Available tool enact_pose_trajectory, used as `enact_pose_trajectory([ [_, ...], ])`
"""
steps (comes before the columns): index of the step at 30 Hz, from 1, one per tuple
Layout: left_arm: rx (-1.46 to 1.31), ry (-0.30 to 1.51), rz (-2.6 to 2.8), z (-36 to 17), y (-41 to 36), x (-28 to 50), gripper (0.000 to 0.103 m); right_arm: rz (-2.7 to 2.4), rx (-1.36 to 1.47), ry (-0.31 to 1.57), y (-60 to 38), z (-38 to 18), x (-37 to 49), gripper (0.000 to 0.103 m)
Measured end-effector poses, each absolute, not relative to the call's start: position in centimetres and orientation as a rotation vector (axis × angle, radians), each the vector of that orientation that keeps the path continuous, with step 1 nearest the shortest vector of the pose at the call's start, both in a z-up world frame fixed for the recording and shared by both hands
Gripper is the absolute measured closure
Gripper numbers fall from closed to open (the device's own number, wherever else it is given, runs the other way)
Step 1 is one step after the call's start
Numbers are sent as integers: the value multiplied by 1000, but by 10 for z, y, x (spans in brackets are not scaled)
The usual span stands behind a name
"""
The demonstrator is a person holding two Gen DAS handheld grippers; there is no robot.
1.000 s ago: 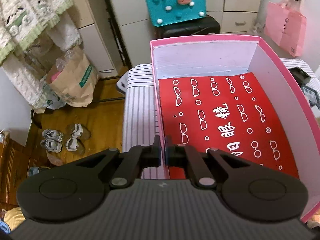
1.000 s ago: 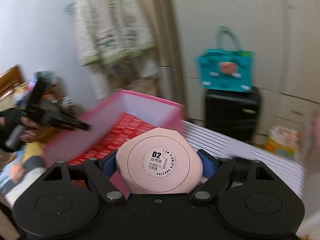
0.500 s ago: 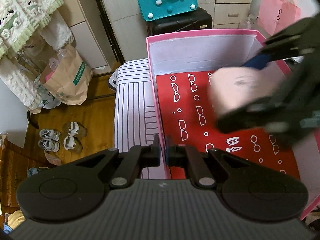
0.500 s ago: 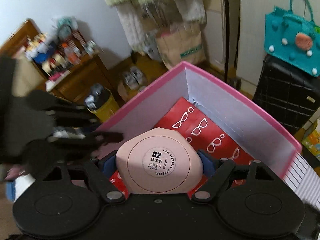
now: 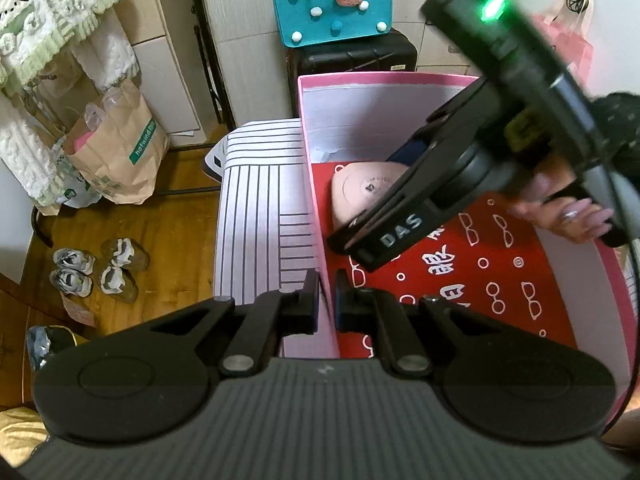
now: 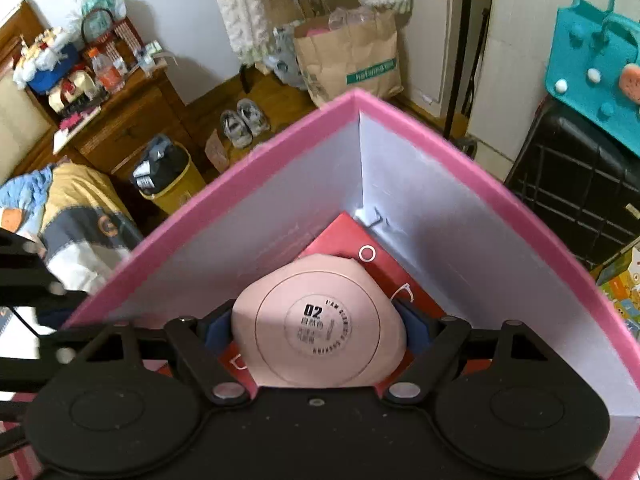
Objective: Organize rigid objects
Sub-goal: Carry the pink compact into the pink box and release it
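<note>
In the far left corner of the pink box point(image 6: 256, 168), we hold the pink compact point(image 6: 318, 332) in the right gripper point(image 6: 318, 330), jaws wide and clamping its sides, just above the red liner point(image 5: 480, 280); the left gripper point(image 5: 326, 300) pinches the box's left wall.

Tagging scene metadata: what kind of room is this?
Probably a lived-in bedroom at home: shoes on a wood floor, a black suitcase by white cupboards, and bedding beside a cluttered wooden cabinet.

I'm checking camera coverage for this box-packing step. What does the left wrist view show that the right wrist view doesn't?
Only the left wrist view: the left gripper pinching the pink box wall, a hand, the striped cloth.

Only the right wrist view: the wooden cabinet, the compact's round label.

Both: the right gripper holding the pink compact over the red liner.
</note>
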State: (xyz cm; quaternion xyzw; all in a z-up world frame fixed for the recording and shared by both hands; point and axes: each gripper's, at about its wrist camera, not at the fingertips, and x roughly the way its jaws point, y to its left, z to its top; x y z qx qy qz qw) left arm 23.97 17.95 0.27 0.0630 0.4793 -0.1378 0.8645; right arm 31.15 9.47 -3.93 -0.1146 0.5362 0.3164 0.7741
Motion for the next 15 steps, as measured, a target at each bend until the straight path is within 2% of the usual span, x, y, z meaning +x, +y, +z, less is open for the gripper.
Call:
enact_pose_trajectory([
  [8, 135, 1002, -290, 3, 178, 239, 96, 694, -286, 1123, 95, -29, 303, 13],
  [15, 136, 1000, -290, 3, 177, 238, 96, 718, -215, 1017, 51, 36, 266, 13],
])
